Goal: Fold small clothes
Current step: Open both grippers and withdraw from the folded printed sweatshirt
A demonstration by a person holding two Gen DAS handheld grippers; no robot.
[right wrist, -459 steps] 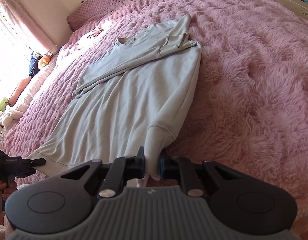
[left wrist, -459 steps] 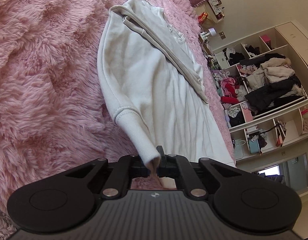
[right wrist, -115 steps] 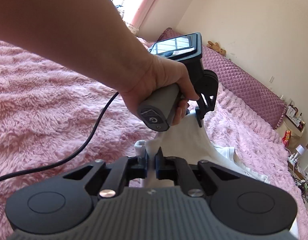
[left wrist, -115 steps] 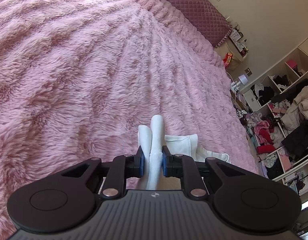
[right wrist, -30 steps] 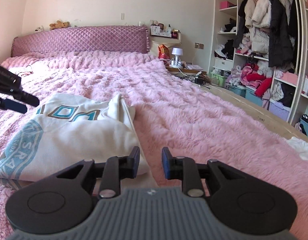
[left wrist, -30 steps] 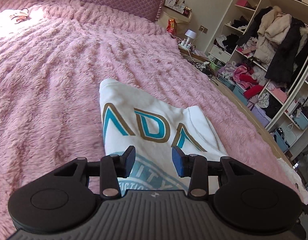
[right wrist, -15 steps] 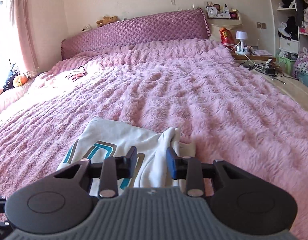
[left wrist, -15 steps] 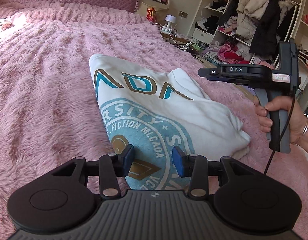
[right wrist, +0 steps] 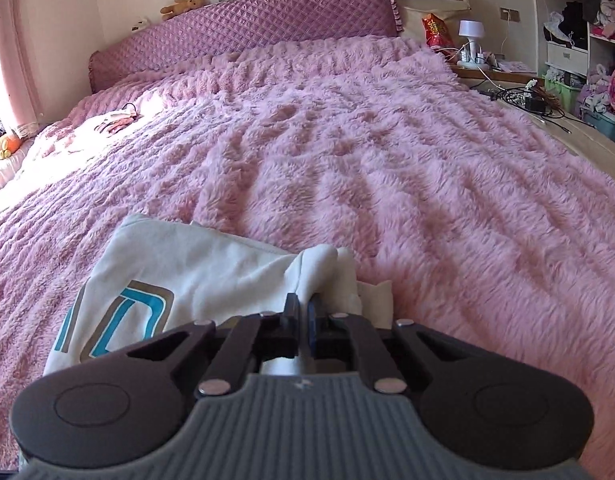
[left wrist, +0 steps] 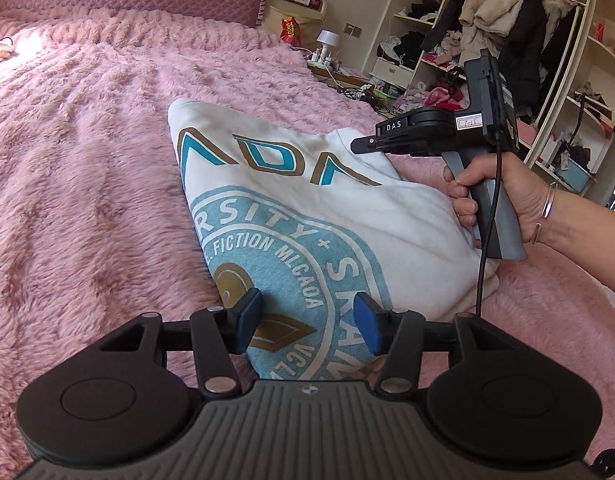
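Both views show the white sweatshirt (left wrist: 307,208) folded on my pink bed cover (left wrist: 87,160). Since half a second ago my right gripper (right wrist: 303,316) has clamped onto its edge — earlier spread; my left gripper (left wrist: 307,316) has been widening, jaws apart above the print. Readable: "FICTION", "DAS".

The folded sweatshirt (left wrist: 307,208) lies on the bed (left wrist: 87,152), headboard (right wrist: 247,24) beyond it.
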